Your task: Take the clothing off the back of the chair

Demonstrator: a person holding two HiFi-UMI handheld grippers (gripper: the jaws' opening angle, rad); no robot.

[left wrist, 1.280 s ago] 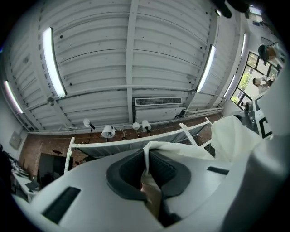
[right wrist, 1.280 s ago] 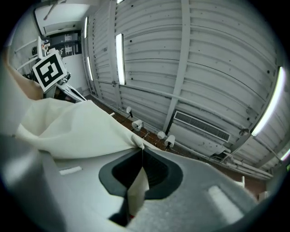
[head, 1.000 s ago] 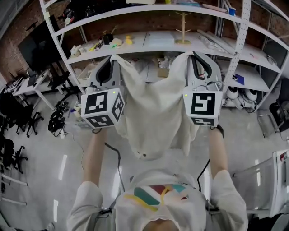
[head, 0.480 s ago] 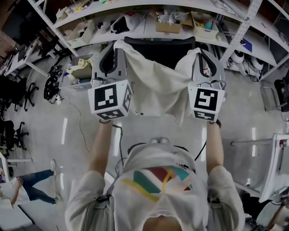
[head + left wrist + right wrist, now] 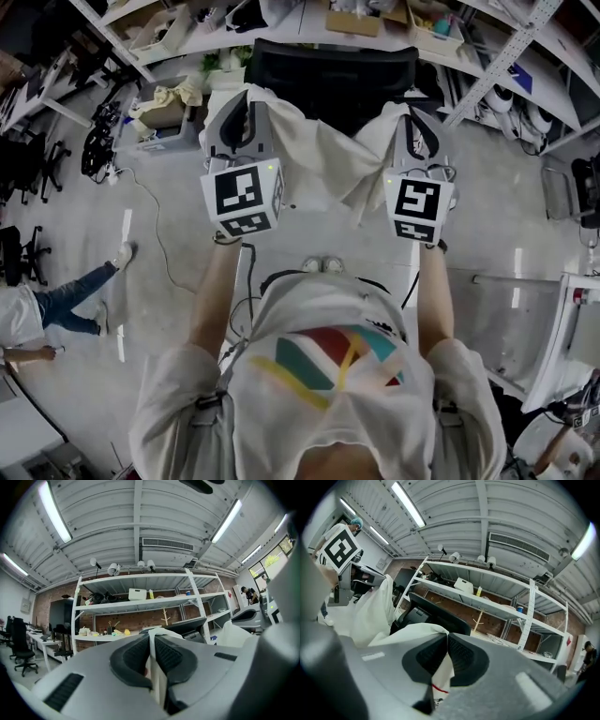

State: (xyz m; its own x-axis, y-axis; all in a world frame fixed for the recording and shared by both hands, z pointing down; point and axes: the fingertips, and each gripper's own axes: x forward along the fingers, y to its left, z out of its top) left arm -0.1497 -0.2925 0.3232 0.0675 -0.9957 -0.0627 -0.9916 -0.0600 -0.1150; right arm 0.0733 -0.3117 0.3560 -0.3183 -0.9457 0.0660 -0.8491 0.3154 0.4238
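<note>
Both claws are clenched on the garment [image 5: 323, 159], a pale off-white top. The left claw [image 5: 246, 94] pinches one upper corner and the right claw [image 5: 405, 112] the other, so the cloth hangs btwn them like a banner and sags in the middle.

Left gripper view: dark pads [image 5: 171, 656] are pressed together w/ a thin fold of fabric sandwiched edge-on. Right gripper view: same thing, w/ cloth bunched over the top of the pads [image 5: 461, 656] and a hem w/ a red stitch line trailing below.

The black chair [image 5: 333, 66] stands just beyond the claws, in front of the shelving [image 5: 178, 37]. The garment hangs in front of its back rest, near the top edge; can't tell whether any part touches it.

The two-corner hold prob makes sense: weight is shared, the fabric stays spread, and there's less chance of a sleeve snagging on the back rest. Lifting off looks approx done. Next it needs somewhere to put it, and no surface for that is in view, only bare floor [image 5: 169, 281] below. Risk: a thin pinch like this could slip if tugged.
</note>
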